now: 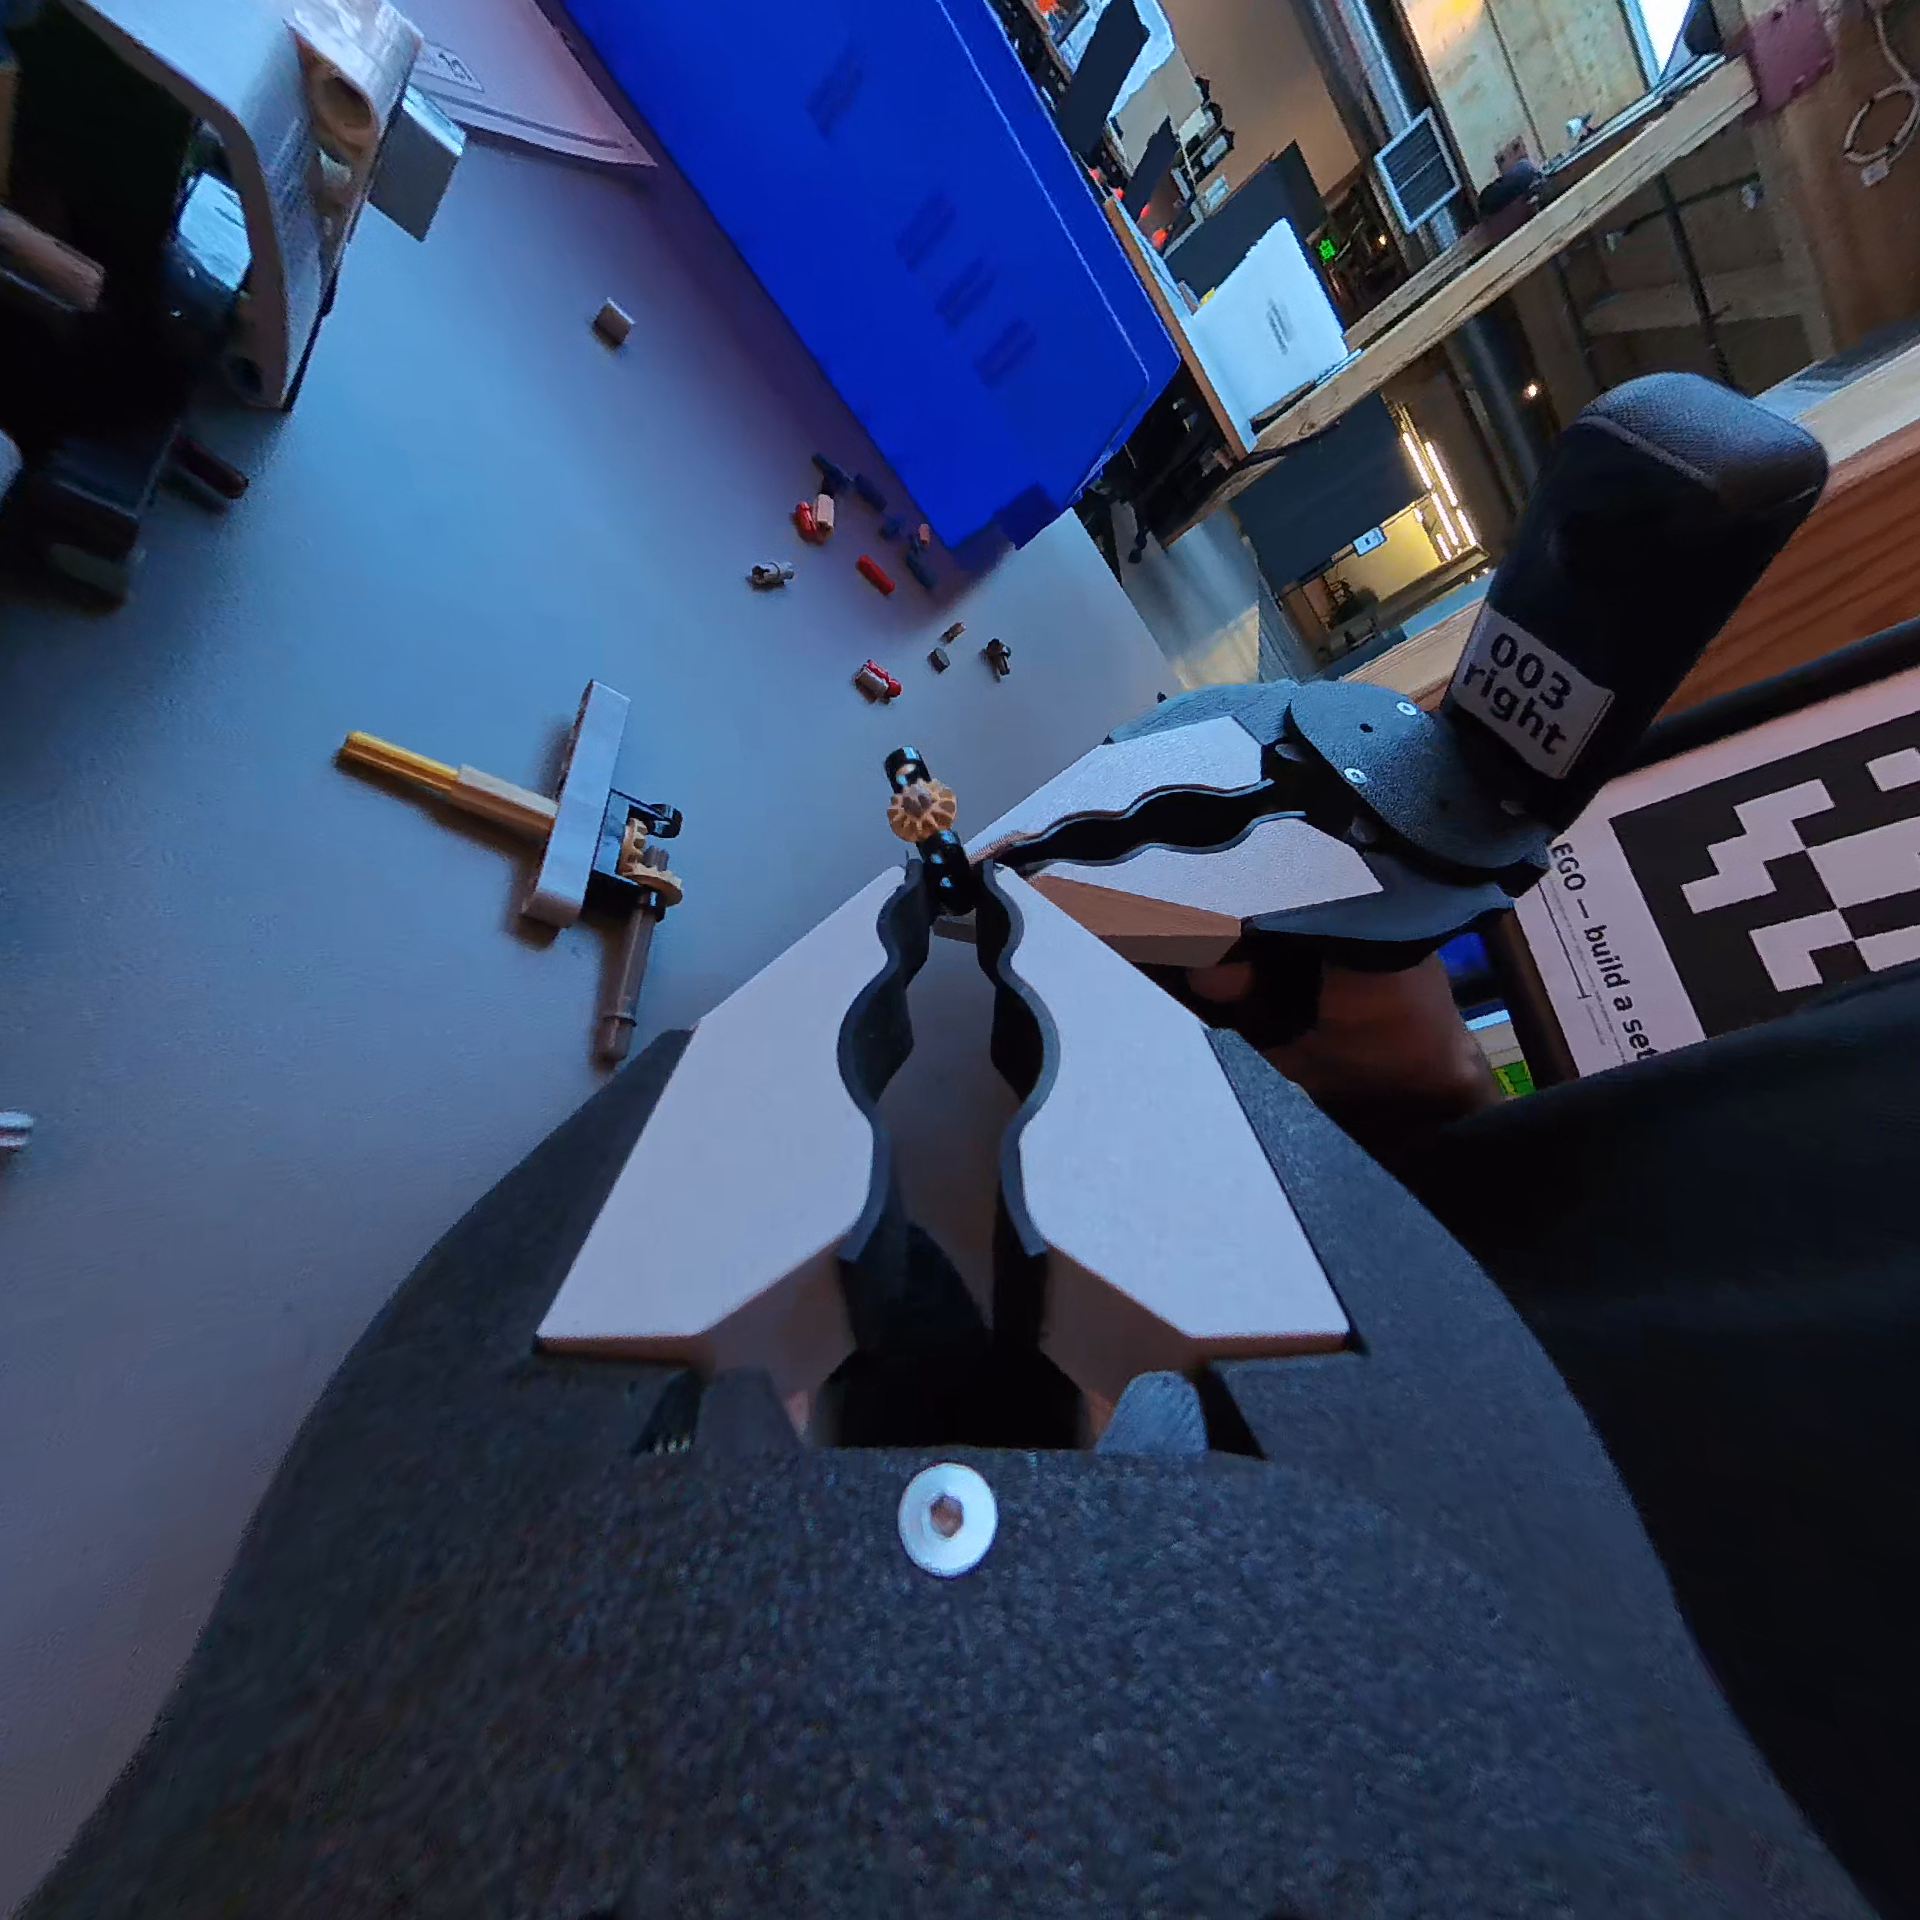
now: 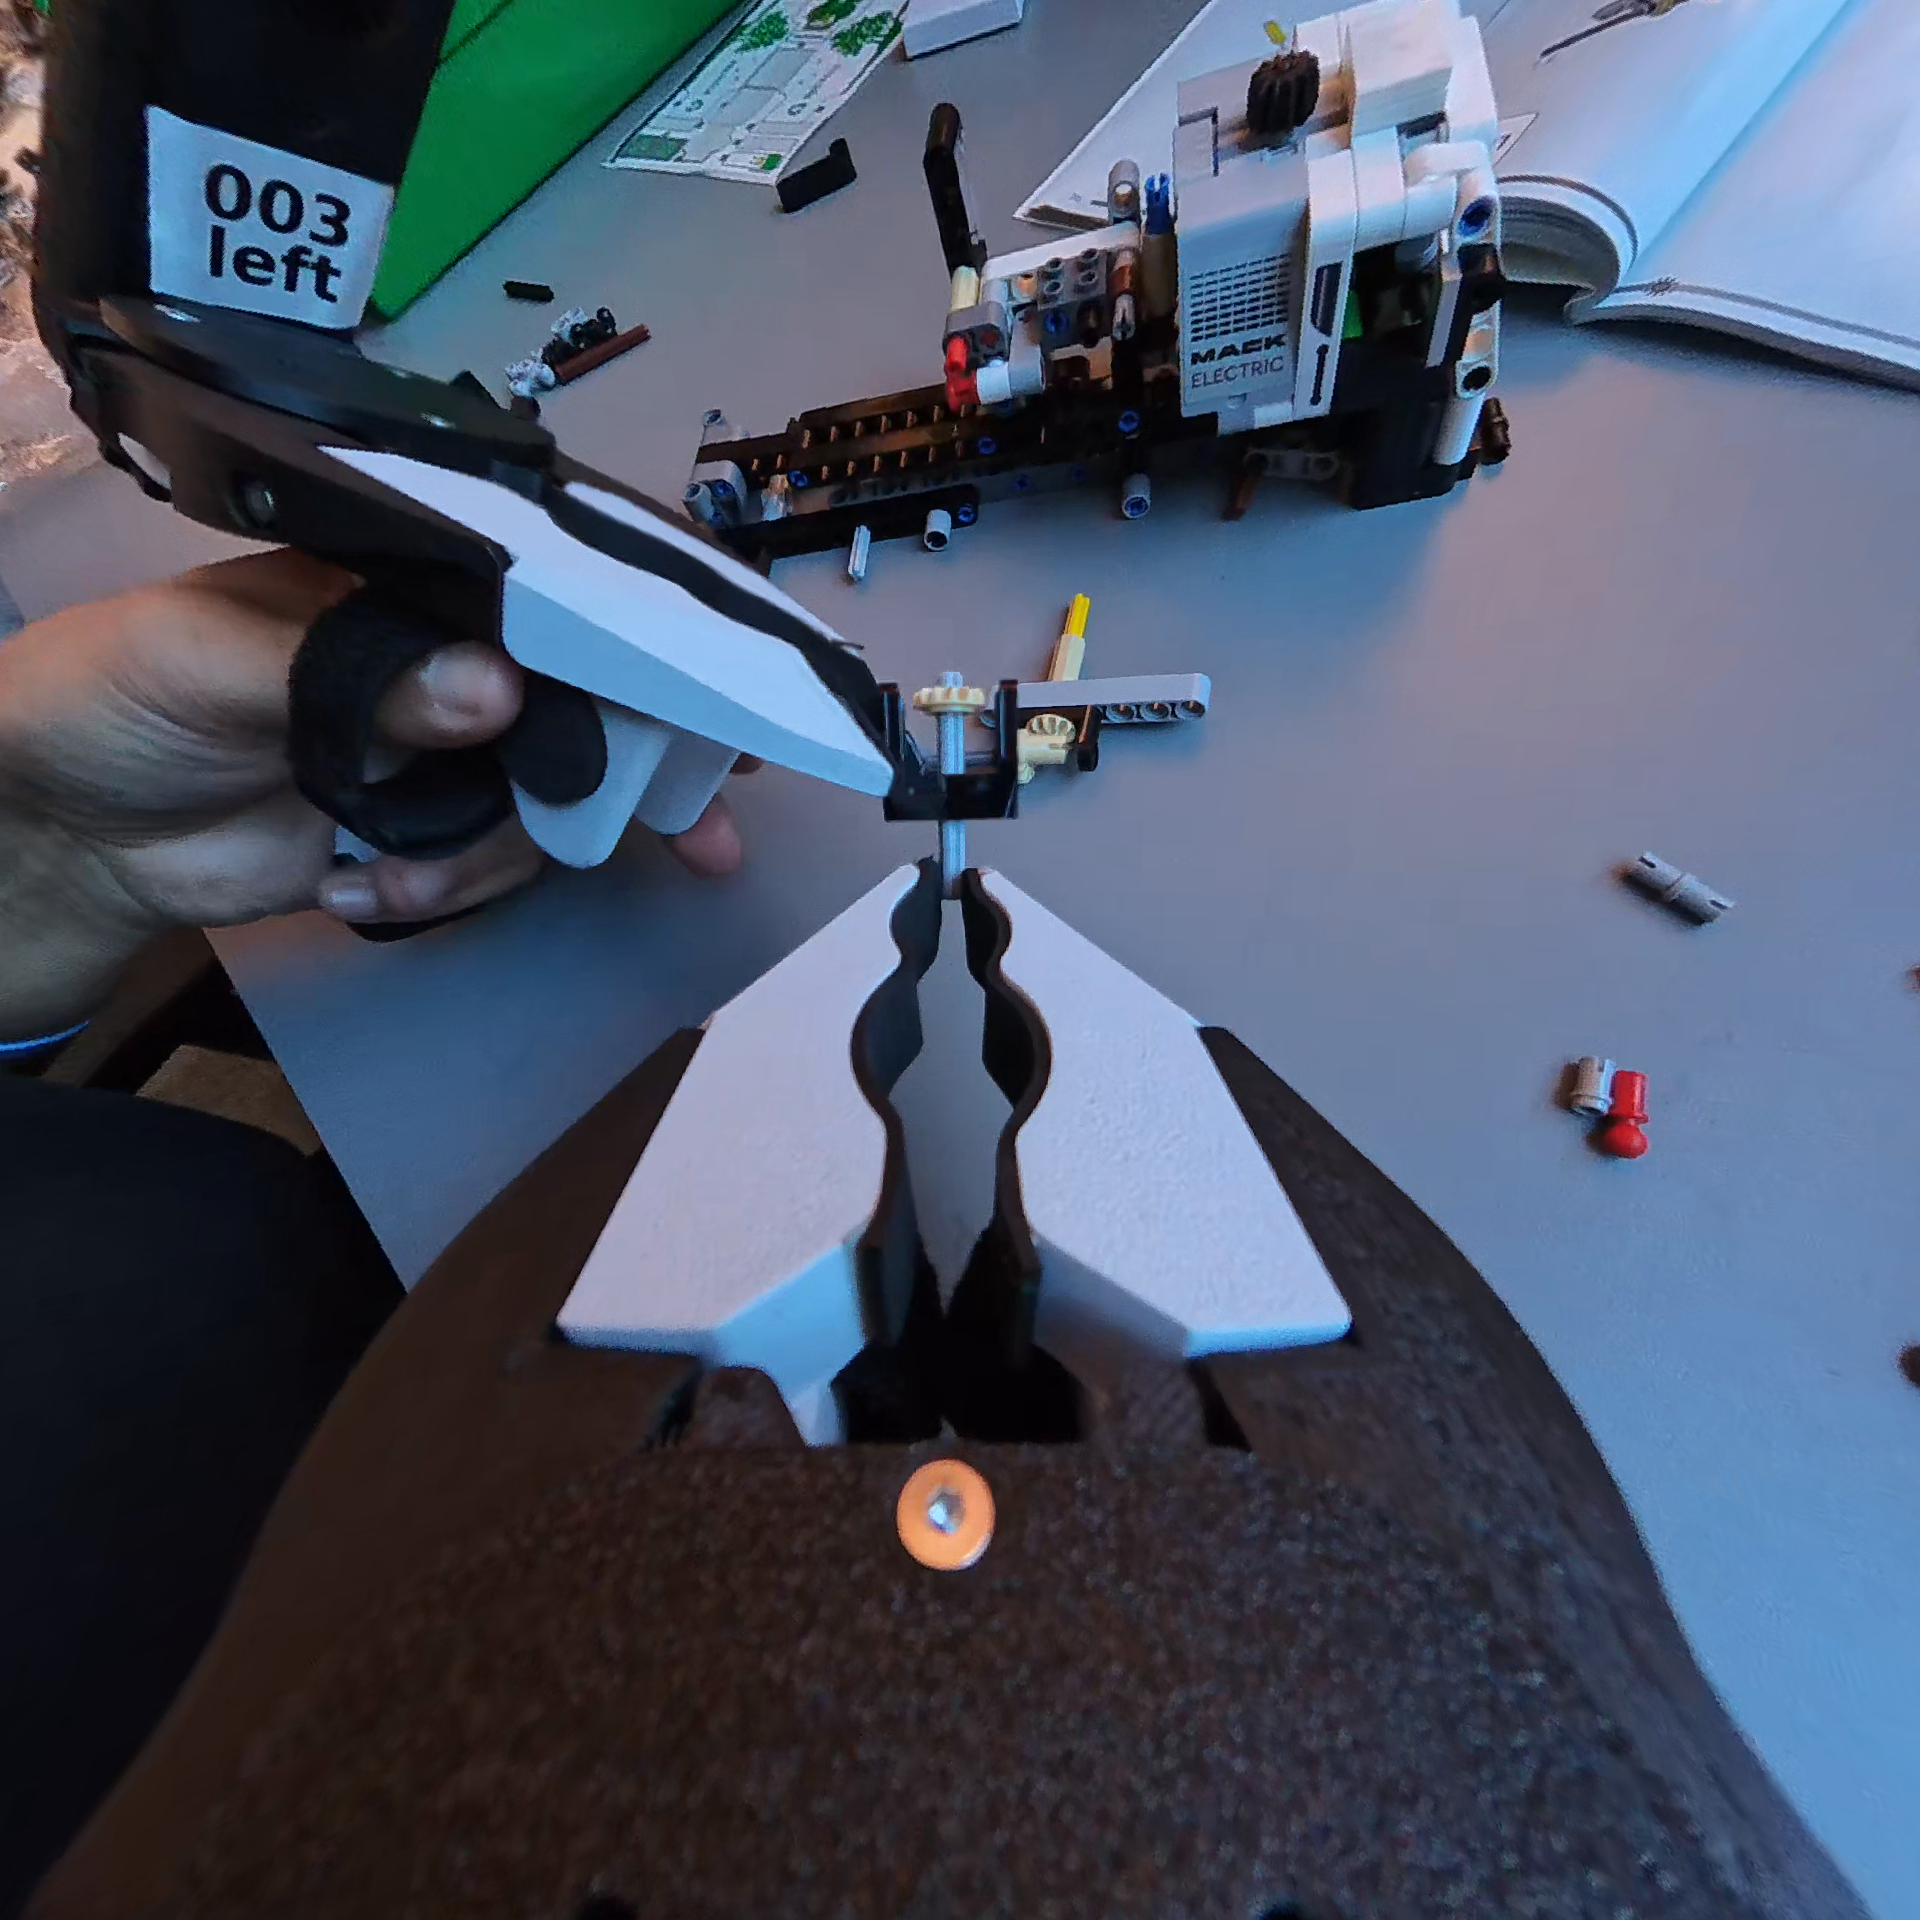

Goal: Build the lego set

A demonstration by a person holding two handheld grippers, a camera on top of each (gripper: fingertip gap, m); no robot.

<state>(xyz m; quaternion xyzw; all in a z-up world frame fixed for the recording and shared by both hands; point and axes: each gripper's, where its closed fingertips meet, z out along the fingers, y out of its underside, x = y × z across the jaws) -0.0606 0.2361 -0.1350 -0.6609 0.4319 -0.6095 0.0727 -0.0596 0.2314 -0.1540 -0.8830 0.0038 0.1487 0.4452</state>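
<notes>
Grey table (image 2: 1455, 727) – workshop room | left gripper (image 1: 948, 883) grasps black frame (image 2: 951, 795) | right gripper (image 2: 943, 883) grasps axle (image 2: 952, 847)

The open booklet (image 2: 1756, 177) runs off the right wrist view's top-right corner, so most of its pages are cut off. The little pieces (image 1: 873, 540) by the blue bin (image 1: 894, 239) are too tiny to identify. The grey axle's (image 2: 952, 769) lower end is hidden between the right gripper's (image 2: 943, 883) tips.

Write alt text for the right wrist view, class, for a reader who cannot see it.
The right gripper pinches a grey axle carrying a tan gear, threaded through a black frame gripped by the left gripper. Behind, a half-built white truck stands on the grey table.
</notes>
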